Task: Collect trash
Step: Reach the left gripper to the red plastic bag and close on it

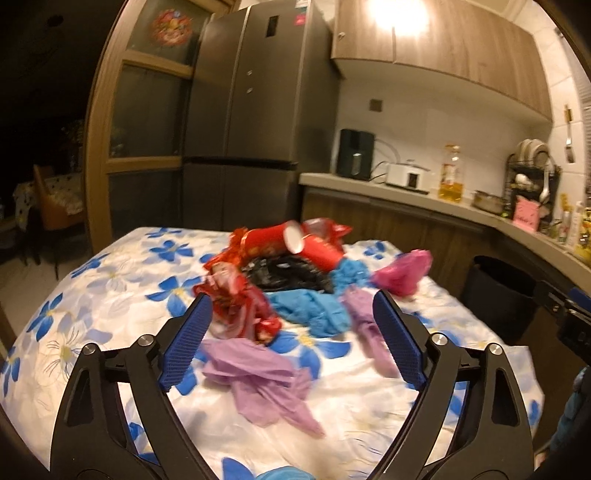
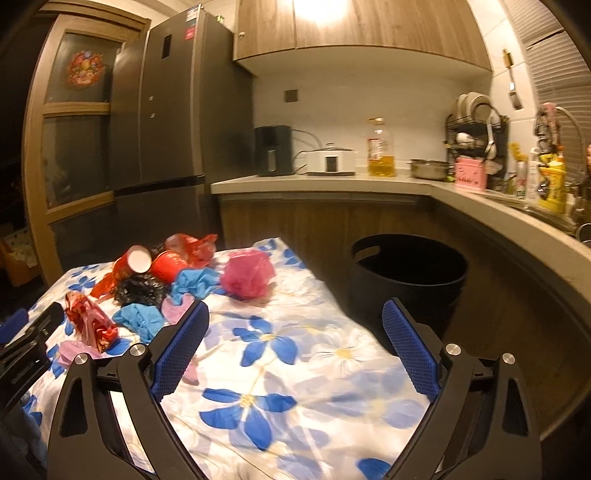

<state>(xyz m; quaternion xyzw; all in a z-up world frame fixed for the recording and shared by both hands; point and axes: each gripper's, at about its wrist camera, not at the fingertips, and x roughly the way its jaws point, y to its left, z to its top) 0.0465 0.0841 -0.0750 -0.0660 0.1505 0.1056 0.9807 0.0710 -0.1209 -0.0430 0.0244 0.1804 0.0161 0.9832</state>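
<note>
A pile of trash lies on a table with a white cloth with blue flowers [image 1: 110, 266]. It holds red paper cups [image 1: 280, 240], a black bag [image 1: 288, 275], blue gloves [image 1: 314, 314], purple bags [image 1: 258, 373], a pink bag [image 1: 402, 271] and a red wrapper [image 1: 236, 306]. My left gripper [image 1: 291, 314] is open just above the near side of the pile, holding nothing. My right gripper [image 2: 295, 321] is open and empty over the cloth [image 2: 295, 369], to the right of the pile. A black trash bin [image 2: 410, 273] stands on the floor right of the table.
A dark fridge [image 1: 251, 110] stands behind the table. A kitchen counter [image 2: 332, 184] runs along the back and right, with an oil bottle [image 2: 380, 147], a white cooker [image 2: 330, 160] and a dish rack [image 2: 476, 133]. Wooden wall cabinets [image 2: 362, 26] hang above it.
</note>
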